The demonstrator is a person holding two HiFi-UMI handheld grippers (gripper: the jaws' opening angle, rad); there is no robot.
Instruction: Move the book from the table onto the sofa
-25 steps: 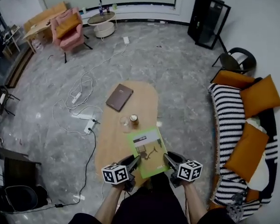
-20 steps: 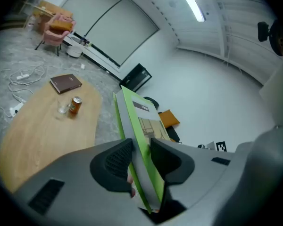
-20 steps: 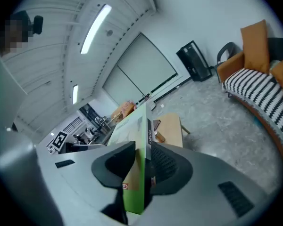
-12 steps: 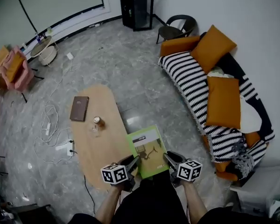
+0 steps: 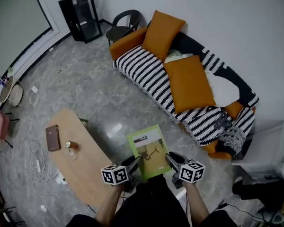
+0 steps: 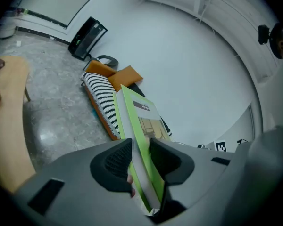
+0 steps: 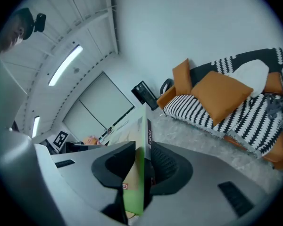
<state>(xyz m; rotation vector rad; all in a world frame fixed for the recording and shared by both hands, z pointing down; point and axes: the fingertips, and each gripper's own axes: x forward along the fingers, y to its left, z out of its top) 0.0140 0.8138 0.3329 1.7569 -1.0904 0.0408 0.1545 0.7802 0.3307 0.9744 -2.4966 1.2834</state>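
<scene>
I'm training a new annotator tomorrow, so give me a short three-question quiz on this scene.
1. True or false: the left gripper and the right gripper are both shut on the green book.
2. The cushions on the sofa are: A blue, B orange, C grey.
3. Fill in: the sofa's cover is striped black and ____.
Key: 1 true; 2 B; 3 white.
</scene>
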